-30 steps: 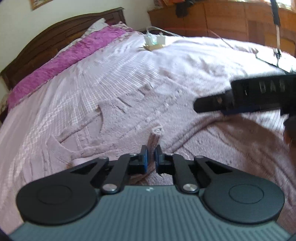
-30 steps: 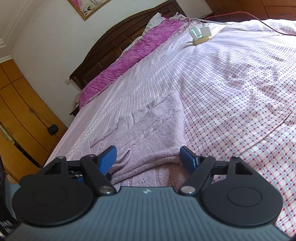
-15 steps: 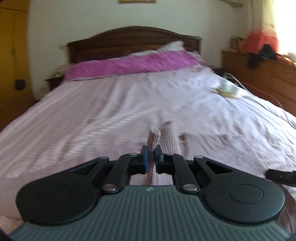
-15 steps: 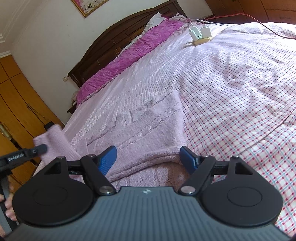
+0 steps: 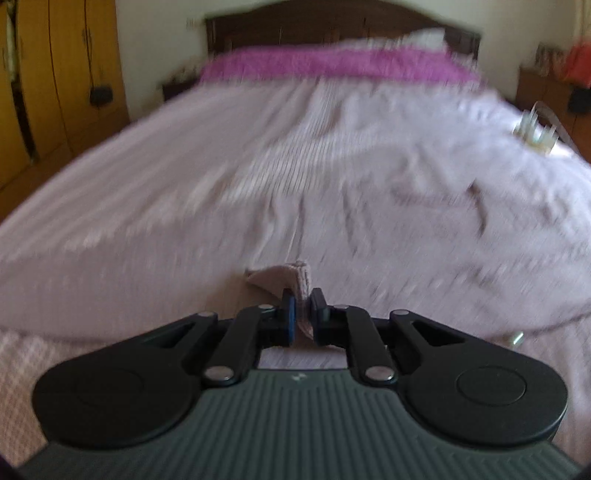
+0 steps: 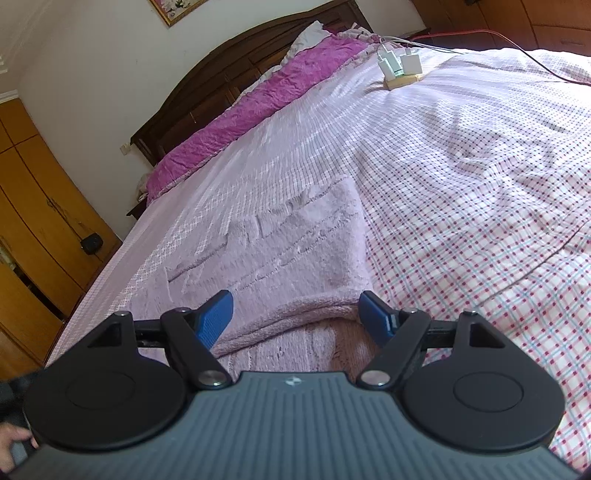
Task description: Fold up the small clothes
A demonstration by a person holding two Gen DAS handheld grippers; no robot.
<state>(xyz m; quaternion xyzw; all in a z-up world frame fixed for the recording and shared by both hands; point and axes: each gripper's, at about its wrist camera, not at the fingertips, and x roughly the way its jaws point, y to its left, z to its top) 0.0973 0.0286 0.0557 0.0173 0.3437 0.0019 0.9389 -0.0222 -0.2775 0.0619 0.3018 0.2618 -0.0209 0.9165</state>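
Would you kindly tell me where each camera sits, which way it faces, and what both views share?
Left wrist: behind the left tongs, facing the headboard along the bed; their jaws are opening around a pink cuff.
Right wrist: behind the open right tongs, looking diagonally across the pink garment; a hand shows bottom left.
Shared: headboard, purple pillow, chargers.

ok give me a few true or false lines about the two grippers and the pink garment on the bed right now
1. The left gripper has pink knit cloth between its fingers. True; its jaws are just opening.
2. The right gripper is clamped shut on a sock. False: its jaws stand wide apart over the pink garment, gripping nothing.
3. The garment lies on a checked bedsheet. True.
4. The white chargers sit on the garment. False: they lie far off, near the purple pillow cover.
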